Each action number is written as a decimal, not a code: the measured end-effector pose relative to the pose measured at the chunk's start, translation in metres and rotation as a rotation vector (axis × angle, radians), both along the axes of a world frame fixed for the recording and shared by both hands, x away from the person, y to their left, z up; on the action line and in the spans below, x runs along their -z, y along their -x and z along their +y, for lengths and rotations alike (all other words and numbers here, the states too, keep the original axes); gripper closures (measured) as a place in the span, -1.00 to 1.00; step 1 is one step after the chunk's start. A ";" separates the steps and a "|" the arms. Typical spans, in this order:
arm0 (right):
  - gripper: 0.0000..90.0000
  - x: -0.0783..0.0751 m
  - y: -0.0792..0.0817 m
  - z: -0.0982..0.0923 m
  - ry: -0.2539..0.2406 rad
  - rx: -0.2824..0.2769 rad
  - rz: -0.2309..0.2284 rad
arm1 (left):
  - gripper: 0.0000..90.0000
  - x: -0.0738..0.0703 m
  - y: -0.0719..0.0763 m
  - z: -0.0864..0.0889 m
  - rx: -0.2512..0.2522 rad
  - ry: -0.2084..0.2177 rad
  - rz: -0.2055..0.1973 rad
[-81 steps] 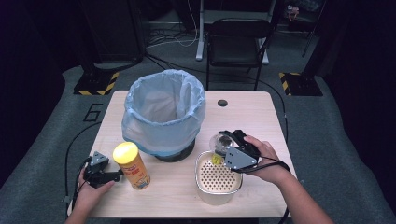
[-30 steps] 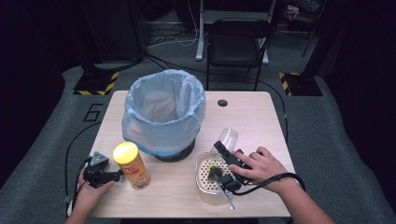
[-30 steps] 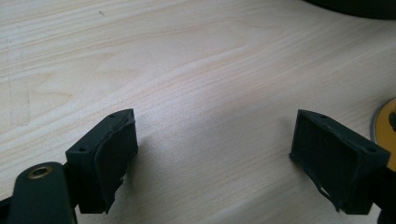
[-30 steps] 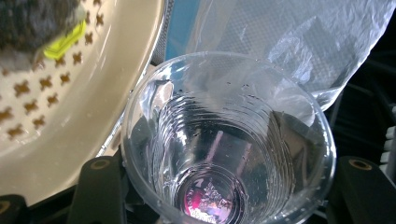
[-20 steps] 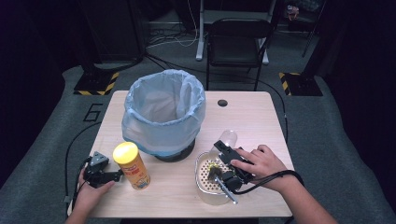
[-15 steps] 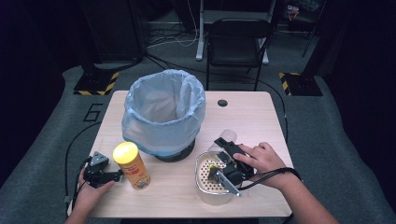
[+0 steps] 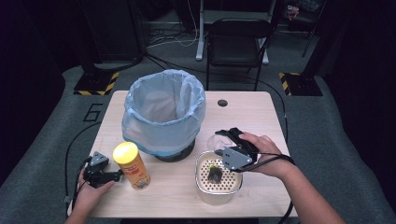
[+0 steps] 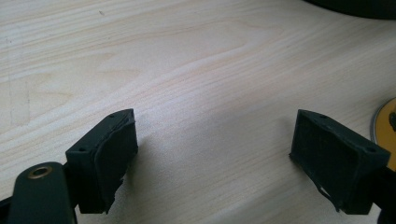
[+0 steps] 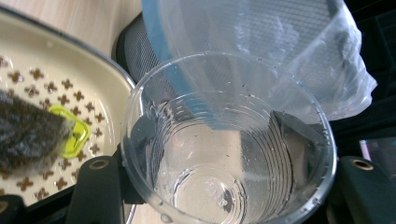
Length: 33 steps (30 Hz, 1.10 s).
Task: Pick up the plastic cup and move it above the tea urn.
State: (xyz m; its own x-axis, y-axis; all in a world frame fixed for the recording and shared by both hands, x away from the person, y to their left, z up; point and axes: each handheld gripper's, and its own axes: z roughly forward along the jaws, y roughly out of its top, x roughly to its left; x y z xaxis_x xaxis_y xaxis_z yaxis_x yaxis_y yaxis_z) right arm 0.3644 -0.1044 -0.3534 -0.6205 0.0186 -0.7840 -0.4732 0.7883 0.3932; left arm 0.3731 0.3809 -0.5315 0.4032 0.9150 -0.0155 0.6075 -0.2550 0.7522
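High view: right gripper [image 7: 223, 140] tilted, clasping cup [image 7: 215, 141].

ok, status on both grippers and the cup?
Left gripper open, empty, over table. Right gripper shut on clear cup, empty, beside bin. Strainer tray just below.

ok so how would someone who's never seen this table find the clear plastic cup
Start at the blue-bagged bin in the middle of the table, then look just to its right, above the cream perforated tray. The clear plastic cup sits there, gripped in the right tongs. It is the one see-through thing, unlike the yellow-lidded canister.
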 end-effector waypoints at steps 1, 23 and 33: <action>-0.19 -0.002 -0.002 -0.001 -0.016 -0.001 0.016 | -0.68 0.000 0.000 0.000 0.000 0.000 0.000; -0.20 -0.027 -0.035 -0.011 -0.300 -0.007 0.472 | -0.68 0.000 0.000 0.000 -0.001 0.001 0.000; -0.21 -0.046 -0.045 -0.016 -0.383 0.024 0.608 | -0.68 0.000 0.000 0.000 -0.001 0.001 0.000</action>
State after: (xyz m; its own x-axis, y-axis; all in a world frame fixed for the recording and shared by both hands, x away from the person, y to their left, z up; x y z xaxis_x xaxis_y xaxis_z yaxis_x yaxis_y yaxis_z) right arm 0.4092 -0.1204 -0.3076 -0.9413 0.2422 -0.2351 -0.0667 0.5492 0.8330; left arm 0.3730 0.3809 -0.5316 0.4027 0.9152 -0.0163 0.6077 -0.2539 0.7524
